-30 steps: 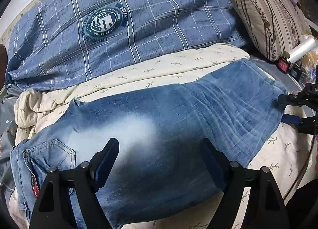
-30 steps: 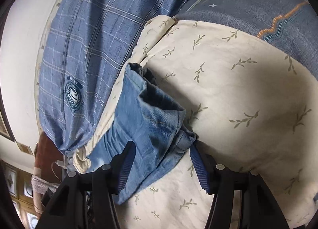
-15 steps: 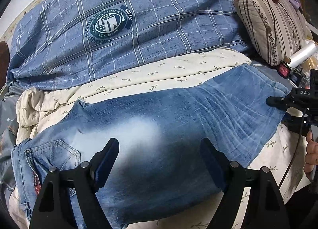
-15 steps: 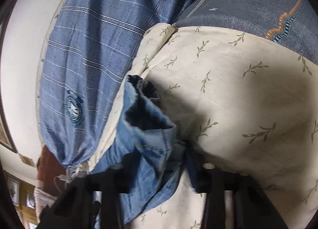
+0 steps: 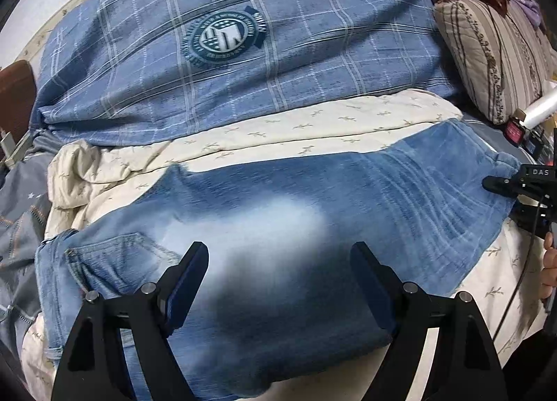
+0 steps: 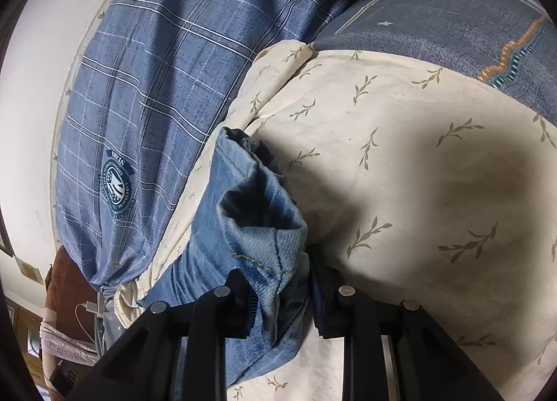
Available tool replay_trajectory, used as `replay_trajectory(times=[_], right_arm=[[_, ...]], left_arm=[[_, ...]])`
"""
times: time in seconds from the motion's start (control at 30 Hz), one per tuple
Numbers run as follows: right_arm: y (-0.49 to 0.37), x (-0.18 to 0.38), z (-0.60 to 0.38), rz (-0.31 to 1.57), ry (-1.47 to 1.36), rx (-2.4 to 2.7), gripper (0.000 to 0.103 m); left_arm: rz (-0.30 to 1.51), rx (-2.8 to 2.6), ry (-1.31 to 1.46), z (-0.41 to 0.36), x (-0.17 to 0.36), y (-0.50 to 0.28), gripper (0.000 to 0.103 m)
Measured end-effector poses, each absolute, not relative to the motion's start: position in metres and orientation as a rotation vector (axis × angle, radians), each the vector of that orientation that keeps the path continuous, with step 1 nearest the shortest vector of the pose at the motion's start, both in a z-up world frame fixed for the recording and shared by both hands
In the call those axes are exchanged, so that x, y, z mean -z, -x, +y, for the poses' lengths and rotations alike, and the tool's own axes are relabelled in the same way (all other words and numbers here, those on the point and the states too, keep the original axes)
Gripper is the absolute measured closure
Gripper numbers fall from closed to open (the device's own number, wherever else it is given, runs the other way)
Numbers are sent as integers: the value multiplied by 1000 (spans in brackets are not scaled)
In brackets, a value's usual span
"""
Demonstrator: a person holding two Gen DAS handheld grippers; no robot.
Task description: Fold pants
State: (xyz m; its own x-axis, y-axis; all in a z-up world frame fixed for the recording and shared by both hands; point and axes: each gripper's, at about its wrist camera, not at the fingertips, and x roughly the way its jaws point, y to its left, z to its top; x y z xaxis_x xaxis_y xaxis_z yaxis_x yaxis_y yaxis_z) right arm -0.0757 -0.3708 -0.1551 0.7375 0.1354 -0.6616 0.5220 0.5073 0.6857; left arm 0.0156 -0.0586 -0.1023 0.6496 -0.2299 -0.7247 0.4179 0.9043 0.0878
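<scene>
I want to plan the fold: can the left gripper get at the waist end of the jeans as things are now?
Probably yes. The left gripper hovers open over the jeans, and the back pocket at the waist end lies uncovered just beside its finger; nothing blocks the way.

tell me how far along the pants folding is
Done: the faded blue denim jeans lie flat on the cream leaf-print quilt. In hand: the right gripper, jaws just closing, pinches the leg hem; the left gripper hovers open. Left: no fold across yet.
</scene>
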Motion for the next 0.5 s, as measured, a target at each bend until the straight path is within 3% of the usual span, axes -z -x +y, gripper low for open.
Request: replay_trajectory(times=[0.5], right_arm=[[85, 165, -381, 700, -1176, 209, 74]], left_arm=[[826, 321, -208, -31, 107, -29, 19]])
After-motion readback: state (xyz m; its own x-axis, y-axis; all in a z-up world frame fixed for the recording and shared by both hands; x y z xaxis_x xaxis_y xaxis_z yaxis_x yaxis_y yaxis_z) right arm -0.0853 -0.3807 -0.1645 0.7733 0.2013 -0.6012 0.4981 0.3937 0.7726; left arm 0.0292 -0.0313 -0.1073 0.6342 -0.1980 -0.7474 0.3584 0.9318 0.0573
